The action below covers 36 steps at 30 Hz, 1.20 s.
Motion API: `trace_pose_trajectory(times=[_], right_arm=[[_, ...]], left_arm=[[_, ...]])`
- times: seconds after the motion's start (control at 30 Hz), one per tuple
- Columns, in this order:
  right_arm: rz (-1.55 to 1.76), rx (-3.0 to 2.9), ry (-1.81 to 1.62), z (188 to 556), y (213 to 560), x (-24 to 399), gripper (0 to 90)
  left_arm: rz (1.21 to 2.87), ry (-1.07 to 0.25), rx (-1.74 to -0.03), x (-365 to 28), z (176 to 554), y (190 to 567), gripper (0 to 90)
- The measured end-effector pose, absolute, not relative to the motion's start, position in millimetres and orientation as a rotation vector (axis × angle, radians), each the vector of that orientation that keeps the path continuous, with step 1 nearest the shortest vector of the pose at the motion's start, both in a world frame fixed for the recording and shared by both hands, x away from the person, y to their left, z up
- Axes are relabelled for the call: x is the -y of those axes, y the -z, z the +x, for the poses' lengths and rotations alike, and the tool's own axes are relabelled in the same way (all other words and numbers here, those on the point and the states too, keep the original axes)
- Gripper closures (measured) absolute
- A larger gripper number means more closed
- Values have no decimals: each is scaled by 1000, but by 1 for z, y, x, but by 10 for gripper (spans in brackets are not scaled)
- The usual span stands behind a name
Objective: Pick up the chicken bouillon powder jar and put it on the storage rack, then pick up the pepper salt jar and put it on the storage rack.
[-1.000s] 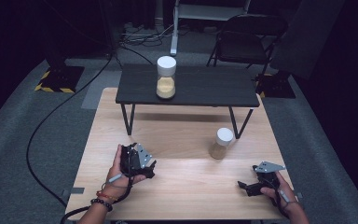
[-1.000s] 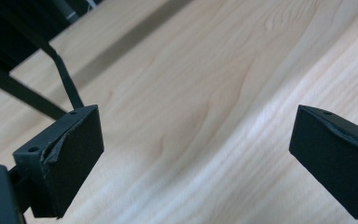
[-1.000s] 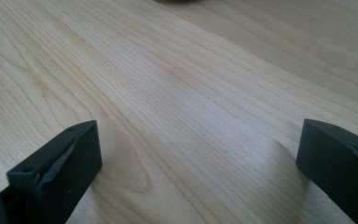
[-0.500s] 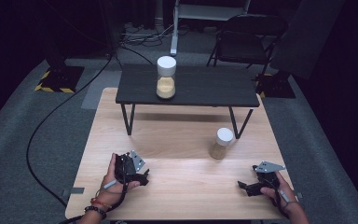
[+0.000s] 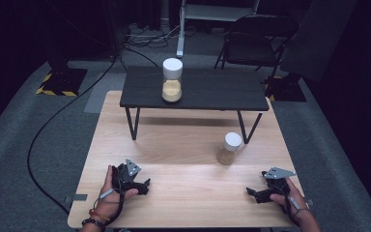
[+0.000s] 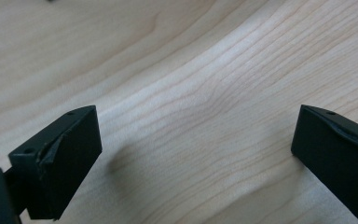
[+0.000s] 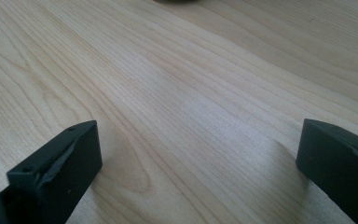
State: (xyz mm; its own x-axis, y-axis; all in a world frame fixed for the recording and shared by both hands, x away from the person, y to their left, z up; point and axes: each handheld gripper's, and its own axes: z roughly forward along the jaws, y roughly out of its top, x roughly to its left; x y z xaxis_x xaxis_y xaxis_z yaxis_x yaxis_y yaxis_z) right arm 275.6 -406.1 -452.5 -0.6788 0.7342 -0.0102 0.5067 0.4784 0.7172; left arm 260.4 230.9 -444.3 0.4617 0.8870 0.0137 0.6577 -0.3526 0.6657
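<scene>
My left gripper point(image 5: 144, 185) lies low over the wooden table point(image 5: 188, 145) near its front left, held by a hand. Its jaws have just been opening and stand wide apart, with bare wood between them point(image 6: 196, 154). My right gripper point(image 5: 252, 193) rests near the front right corner, also open on nothing but wood grain point(image 7: 198, 158). A small jar point(image 5: 230, 149) with a white lid and tan contents stands on the wood right of centre, well apart from both grippers. A taller jar point(image 5: 172, 81) with a white lid stands on the black side table point(image 5: 222, 89).
The black side table stands on thin legs across the far half of the wooden table. Cables point(image 5: 53, 130) trail over the grey floor at left. A folding chair point(image 5: 256, 43) stands behind the tables.
My left gripper has drawn back toward the near edge and a little left, sinking slightly. The right gripper and both jars have stayed put.
</scene>
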Motion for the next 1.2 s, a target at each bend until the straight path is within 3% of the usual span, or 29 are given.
trace_pose_trajectory(times=[1.2], right_arm=[[1048,-2413,-1014,276,453,406,0]], left_arm=[[2086,-489,-1259,-242,258,452,5]])
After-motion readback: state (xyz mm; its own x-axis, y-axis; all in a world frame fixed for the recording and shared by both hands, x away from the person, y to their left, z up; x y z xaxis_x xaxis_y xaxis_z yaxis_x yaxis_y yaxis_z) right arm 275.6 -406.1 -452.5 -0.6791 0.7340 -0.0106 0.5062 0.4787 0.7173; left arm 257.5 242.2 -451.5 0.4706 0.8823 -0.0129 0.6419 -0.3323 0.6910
